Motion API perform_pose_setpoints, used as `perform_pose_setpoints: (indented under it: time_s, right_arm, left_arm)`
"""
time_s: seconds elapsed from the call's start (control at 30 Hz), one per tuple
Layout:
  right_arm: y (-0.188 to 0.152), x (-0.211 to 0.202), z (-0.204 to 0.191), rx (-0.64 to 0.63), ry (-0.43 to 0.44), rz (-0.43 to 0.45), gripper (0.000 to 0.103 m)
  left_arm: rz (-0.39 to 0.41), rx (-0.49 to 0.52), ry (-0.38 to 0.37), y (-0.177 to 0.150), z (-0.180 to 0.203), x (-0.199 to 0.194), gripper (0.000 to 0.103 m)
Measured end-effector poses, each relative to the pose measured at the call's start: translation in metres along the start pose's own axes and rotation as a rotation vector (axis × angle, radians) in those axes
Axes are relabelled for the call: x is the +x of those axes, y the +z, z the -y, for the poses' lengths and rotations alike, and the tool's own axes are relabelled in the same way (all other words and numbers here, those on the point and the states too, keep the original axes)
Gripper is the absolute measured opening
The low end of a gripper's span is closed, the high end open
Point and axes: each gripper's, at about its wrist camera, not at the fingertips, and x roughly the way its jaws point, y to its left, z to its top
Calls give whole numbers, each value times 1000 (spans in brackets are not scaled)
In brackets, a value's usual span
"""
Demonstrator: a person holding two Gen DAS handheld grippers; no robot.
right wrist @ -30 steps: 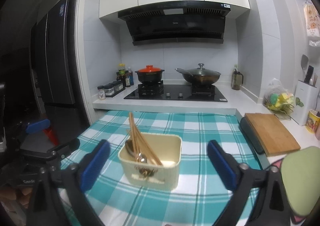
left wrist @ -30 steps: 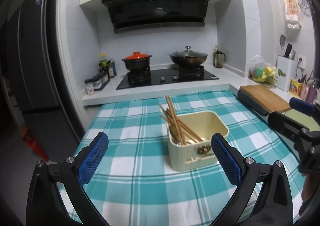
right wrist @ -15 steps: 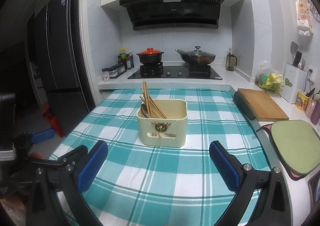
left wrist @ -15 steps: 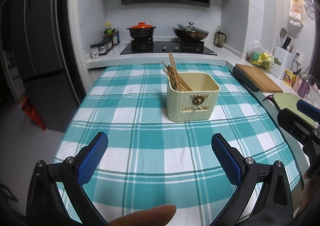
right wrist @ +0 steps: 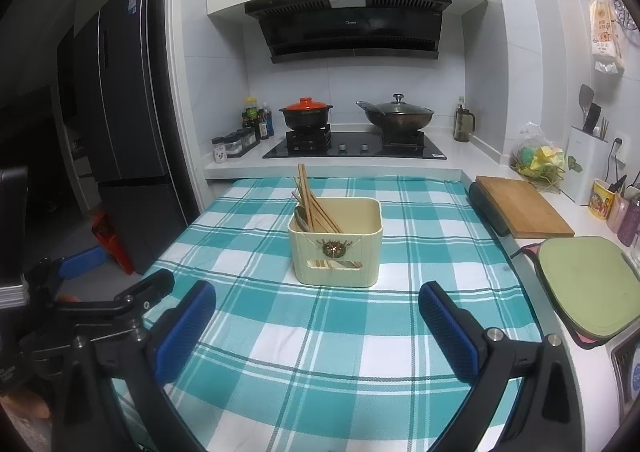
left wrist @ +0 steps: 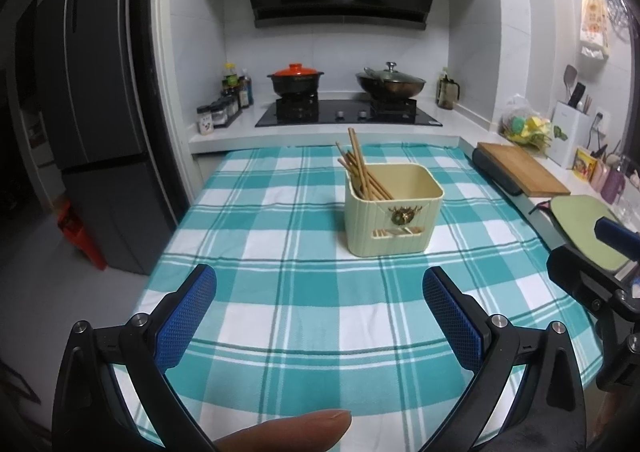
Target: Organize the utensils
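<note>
Very little lettering resolves here. The range hood [right wrist: 352, 26] carries a small pale logo at the centre of its black front panel, possibly "Midea", though it is too small to be sure. A white sticker sits at the hood's right end, its print unreadable. The refrigerator [right wrist: 124, 92] bears a blue and white label near the top of its door, illegible. A hanging packet [right wrist: 606, 34] on the right wall shows rows of orange characters too blurred to read. The yellow mug [right wrist: 602, 199] has a colourful printed picture, no legible words.
</note>
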Motion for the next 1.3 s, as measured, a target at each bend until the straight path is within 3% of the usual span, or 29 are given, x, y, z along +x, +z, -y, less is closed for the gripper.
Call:
perform_pose_setpoints:
  time_s: [1.3]
  right_arm:
    - [2,-4,-4,-27,-14,-5,103]
  left_arm:
    - [-39,12,-12,-2,3,6,103]
